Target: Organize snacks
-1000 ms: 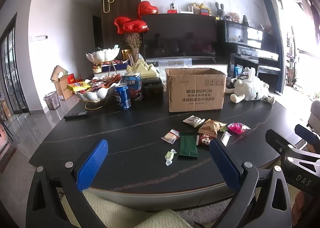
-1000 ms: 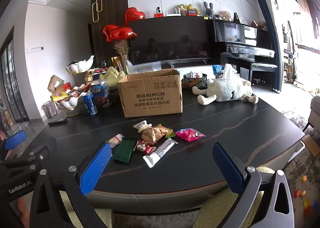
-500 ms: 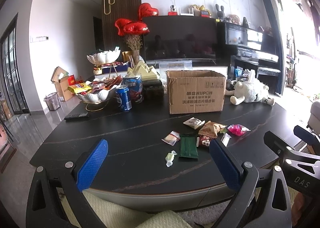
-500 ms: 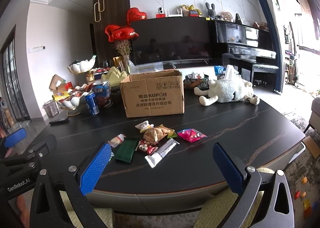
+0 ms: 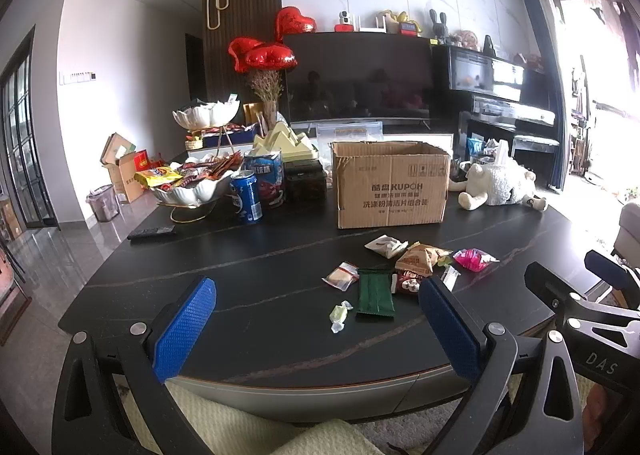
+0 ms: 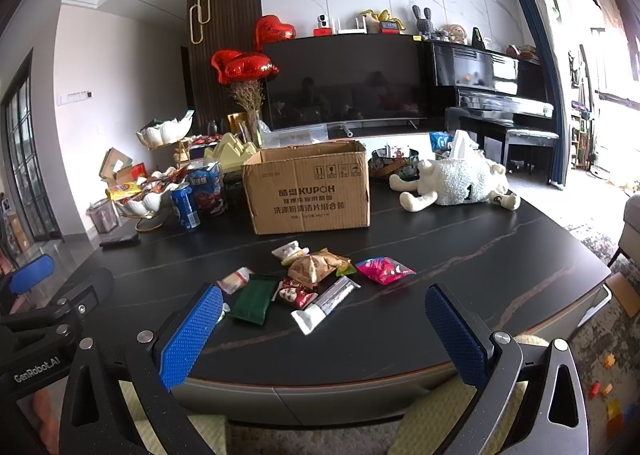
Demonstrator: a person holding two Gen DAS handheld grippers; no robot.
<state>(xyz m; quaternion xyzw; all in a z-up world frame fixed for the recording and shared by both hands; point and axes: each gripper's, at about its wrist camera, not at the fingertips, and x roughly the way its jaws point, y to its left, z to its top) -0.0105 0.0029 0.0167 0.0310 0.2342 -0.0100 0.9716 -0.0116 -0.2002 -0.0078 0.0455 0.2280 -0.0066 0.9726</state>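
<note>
Bare dark surface (image 5: 240,279) lies open between the near edge and the loose snack packets (image 6: 316,279), so the way in from the front is free. Behind the packets a cardboard box (image 6: 308,191) blocks the middle. To its left a blue can (image 5: 246,195) and a white snack bowl (image 5: 192,189) crowd the far corner. To its right lies a plush sheep (image 6: 456,183), with open surface in front of it.

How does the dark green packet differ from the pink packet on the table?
The dark green packet is plain, flat and rectangular; the pink packet is bright, patterned and puffier. The green one lies at the left of the snack pile, the pink one at its right. Both lie loose on the black table, in front of the cardboard box.
</note>
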